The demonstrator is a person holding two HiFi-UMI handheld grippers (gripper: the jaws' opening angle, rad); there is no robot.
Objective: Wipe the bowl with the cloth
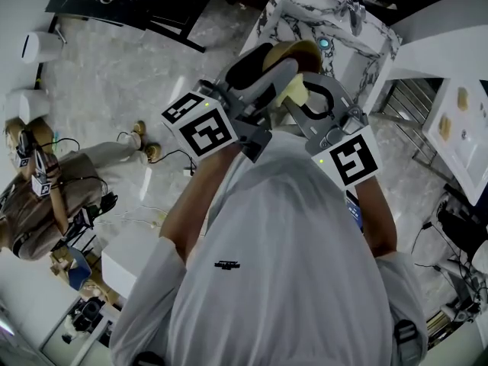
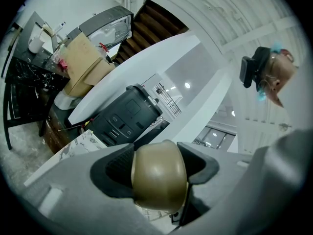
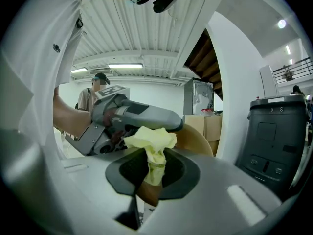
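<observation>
Midair: left gripper (image 2: 157,161) clamps bowl (image 2: 159,182); right gripper (image 3: 154,174) pinches cloth (image 3: 150,141) wad, just beside bowl's right side; contact unclear.

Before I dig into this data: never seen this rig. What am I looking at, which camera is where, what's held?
There is no robot here. A person holds a hand-operated two-jaw gripper in each hand, and the cubes with square markers are part of those grippers. The head view comes from a camera on the person's head, looking steeply down. The other two cameras ride on the grippers and look along their jaws. The left gripper is clamped on a brownish bowl. The right gripper pinches a bunched yellow cloth close to the bowl. Neither rests on a table; both are held in the air above a marbled floor. Another person stands at the head view's left.
</observation>
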